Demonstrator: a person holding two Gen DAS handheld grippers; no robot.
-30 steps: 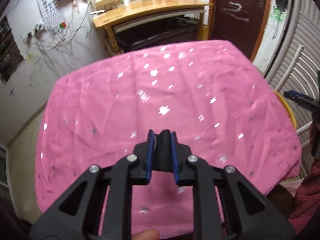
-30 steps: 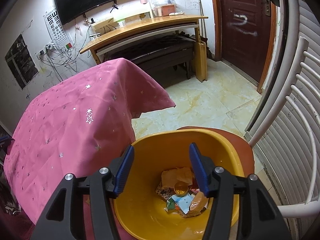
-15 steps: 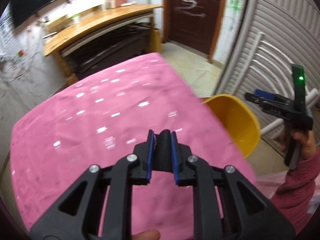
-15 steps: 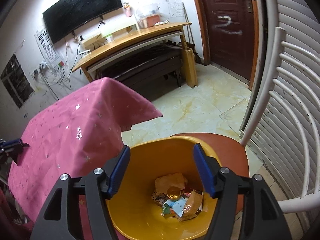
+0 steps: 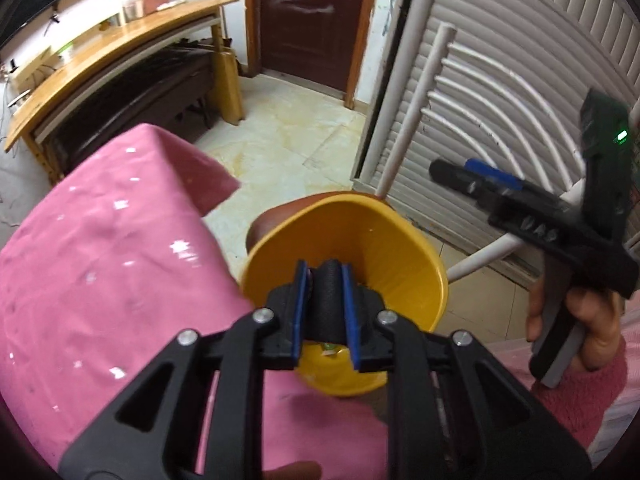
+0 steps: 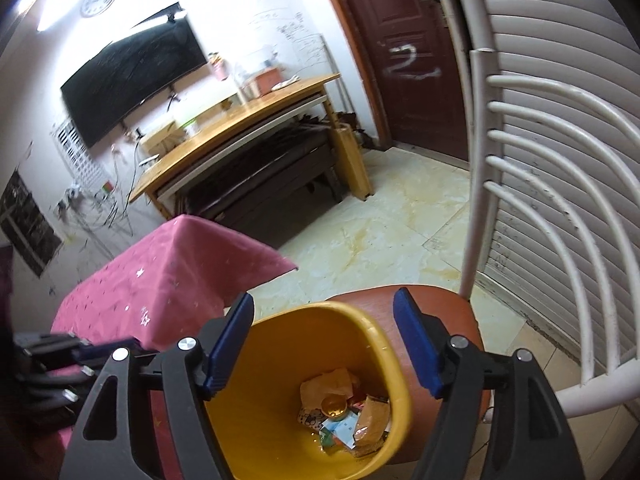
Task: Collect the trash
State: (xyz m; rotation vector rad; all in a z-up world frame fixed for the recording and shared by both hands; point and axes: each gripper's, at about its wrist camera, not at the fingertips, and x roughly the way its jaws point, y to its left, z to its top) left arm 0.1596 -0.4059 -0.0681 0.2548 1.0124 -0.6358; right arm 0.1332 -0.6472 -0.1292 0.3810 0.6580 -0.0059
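left tongs [image 5: 324, 280] grip a black textured cylinder [image 5: 329, 300] above the round yellow plastic bin [image 5: 396, 248]. only the right wrist view shows right tongs [image 6: 323, 312] spread wide over paper scraps and wrappers [image 6: 348, 408] inside it.

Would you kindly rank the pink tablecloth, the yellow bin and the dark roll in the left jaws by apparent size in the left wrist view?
1. pink tablecloth, largest.
2. yellow bin.
3. dark roll, smallest, though nearness to the camera enlarges it.
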